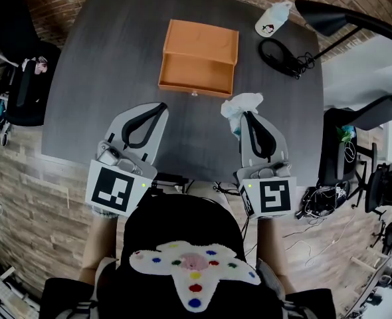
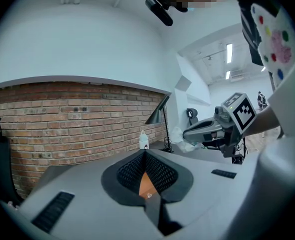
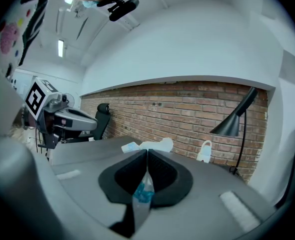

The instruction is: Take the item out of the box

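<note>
The right claw [image 1: 246, 115] is clenched on a thin see-through bag [image 1: 242, 103] with something blue inside. The bag's crumpled top sticks out past the tips, and the rest of it hangs down between the jaws. So the bag is out of the box, up in the air over the near right part of the desk [image 1: 96, 78].

The left claw [image 1: 161, 106] is squeezed shut too, with nothing in it. It hangs over the near part of the desk, well apart from the right claw.

Just past both claws sits the orange box [image 1: 199, 58], in the middle of the desk and a bit toward the far edge. It is open. The open part faces the near edge and shows only its own orange floor. The bag is near the box's near right corner, but not touching it.

At the far right corner stand a small white thing [image 1: 272, 20] and a black lamp [image 1: 329, 15] with its round foot and a curly cable.

The rest is bare dark desk – a wide strip along the left edge and a strip between the box and the near edge. A black chair [image 1: 23, 88] stands off the left edge on the wood floor [image 1: 30, 191].
</note>
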### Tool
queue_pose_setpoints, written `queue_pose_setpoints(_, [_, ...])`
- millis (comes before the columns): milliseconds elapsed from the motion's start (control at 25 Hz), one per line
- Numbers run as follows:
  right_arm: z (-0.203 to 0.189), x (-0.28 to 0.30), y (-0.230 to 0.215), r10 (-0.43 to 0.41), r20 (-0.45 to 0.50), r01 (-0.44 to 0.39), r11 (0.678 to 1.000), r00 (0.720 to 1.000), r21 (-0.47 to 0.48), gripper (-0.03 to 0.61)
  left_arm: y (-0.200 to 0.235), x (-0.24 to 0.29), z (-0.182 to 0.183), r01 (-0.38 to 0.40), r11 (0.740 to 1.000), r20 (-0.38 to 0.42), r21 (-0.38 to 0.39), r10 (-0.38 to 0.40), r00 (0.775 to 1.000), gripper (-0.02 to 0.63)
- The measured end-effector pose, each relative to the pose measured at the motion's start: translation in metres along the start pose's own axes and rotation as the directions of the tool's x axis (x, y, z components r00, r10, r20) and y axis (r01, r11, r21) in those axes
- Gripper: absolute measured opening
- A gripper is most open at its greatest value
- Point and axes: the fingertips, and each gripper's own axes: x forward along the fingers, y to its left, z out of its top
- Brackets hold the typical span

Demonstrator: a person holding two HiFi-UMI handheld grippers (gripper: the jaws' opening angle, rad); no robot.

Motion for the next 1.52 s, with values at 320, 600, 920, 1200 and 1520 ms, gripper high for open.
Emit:
queue_pose_setpoints(320, [0.0004,-0.0007,-0.0044,-0.026,0.012,0.025,1.000,1.000,0.013,0.017,-0.0027,0.0034,0.0006,0.013,0.999,0.000,0.035,-0.013,1.000,0.006])
queue_pose_setpoints(600, [0.0002,-0.0017,-0.0048,-0.025,0.009,0.025,0.999,1.000,0.024,0.017,-0.0044,0.0048,-0.0004,0.018,0.999,0.000,0.031,-0.018,1.000,0.006])
queue_pose_setpoints(920, [-0.0003,-0.0013,-0.0039,-0.017,0.001,0.017,1.000,1.000,0.018,0.017,-0.0047,0.0063,0.0000,0.017,1.000,-0.002,0.023,-0.017,1.000,0.006])
queue_pose_setpoints(1200, [-0.0030,-0.0019,-0.0004,-0.015,-0.009,0.015,1.000,1.000,0.010,0.017,-0.0047,0.0057,-0.0017,0.016,1.000,-0.005,0.022,-0.016,1.000,0.006])
queue_pose_setpoints(1520, [-0.0063,-0.0019,0.0001,-0.015,-0.022,0.015,1.000,1.000,0.013,0.017,-0.0060,0.0060,-0.0022,0.019,1.000,-0.005,0.021,-0.019,1.000,0.006])
